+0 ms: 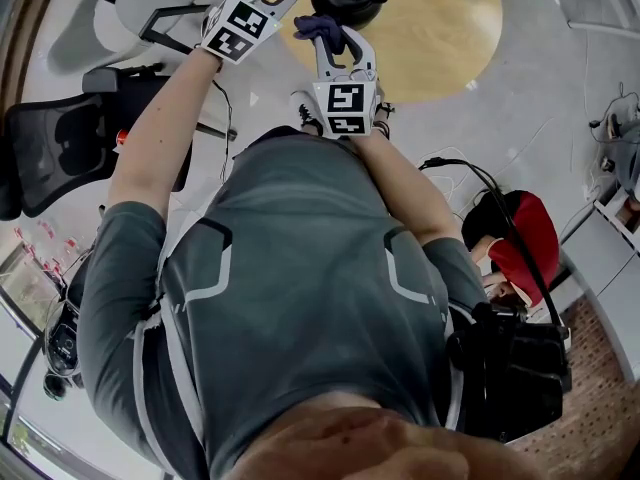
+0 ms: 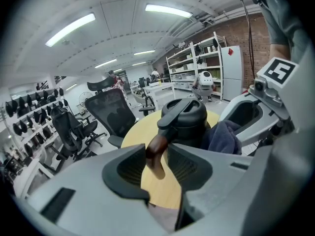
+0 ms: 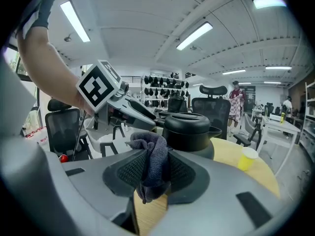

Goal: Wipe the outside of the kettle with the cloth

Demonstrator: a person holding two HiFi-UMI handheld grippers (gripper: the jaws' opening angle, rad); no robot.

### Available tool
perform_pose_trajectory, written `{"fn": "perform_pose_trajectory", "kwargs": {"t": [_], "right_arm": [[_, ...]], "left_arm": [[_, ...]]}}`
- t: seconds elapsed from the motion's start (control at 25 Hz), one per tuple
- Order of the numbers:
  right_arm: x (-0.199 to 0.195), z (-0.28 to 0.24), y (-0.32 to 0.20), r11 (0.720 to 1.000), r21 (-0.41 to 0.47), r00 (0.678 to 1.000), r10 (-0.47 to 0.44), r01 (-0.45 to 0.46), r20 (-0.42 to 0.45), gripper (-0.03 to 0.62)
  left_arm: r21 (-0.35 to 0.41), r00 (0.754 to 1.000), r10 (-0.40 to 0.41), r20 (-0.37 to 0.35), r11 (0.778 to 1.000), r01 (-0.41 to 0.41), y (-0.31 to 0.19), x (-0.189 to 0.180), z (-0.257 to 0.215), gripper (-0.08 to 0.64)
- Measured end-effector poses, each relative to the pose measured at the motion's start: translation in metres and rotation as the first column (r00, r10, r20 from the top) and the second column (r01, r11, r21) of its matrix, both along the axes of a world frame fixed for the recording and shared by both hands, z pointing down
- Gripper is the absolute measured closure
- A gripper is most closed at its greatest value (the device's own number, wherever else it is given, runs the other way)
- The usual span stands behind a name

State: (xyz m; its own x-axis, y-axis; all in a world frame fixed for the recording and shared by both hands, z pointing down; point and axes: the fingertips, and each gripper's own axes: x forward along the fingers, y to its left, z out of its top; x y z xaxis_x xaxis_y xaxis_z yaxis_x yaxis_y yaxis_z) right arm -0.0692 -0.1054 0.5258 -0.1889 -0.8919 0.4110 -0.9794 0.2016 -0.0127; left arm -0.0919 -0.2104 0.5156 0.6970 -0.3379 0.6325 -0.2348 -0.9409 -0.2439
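Left tool (image 2: 158,173) pinches the round black kettle (image 2: 184,119) by its brown handle (image 2: 155,154); right tool (image 3: 153,173) clamps dark blue cloth (image 3: 153,151) beside it; next, probably rub its side.

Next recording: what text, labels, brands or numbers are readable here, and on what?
No readable words, brands or numbers in any view.
The cube on the left gripper and the cube on the right gripper: square markers only, no lettering.
On the kettle, cloth and yellow cup: no label shows.
On the shelves behind: contents too small to read.
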Motion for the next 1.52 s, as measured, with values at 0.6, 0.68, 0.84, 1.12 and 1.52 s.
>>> {"fn": "perform_pose_trajectory", "kwargs": {"t": [0.6,0.68,0.84,1.12,1.52], "right_arm": [[0.039,0.009,0.015,0.998,-0.036,0.998,-0.054,0.056,0.044,0.459],[0.044,0.009,0.016,0.996,-0.037,0.996,-0.075,0.077,0.048,0.459],[0.059,0.01,0.017,0.994,-0.049,0.994,-0.095,0.098,0.061,0.459],[0.086,0.014,0.01,0.988,-0.066,0.988,-0.137,0.142,0.069,0.459],[0.106,0.015,-0.004,0.973,-0.055,0.97,-0.219,0.225,0.102,0.459]], "left_arm": [[0.014,0.998,-0.055,0.016,0.998,0.055,-0.002,-0.003,0.002,0.416],[0.016,0.997,-0.072,0.026,0.997,0.072,-0.002,-0.004,0.003,0.416],[0.023,0.995,-0.089,0.036,0.996,0.088,-0.001,0.001,0.0,0.416],[0.017,0.986,-0.162,0.04,0.987,0.162,-0.001,-0.004,0.002,0.414],[0.046,0.975,-0.197,0.106,0.98,0.194,-0.004,-0.002,0.005,0.413]]}}
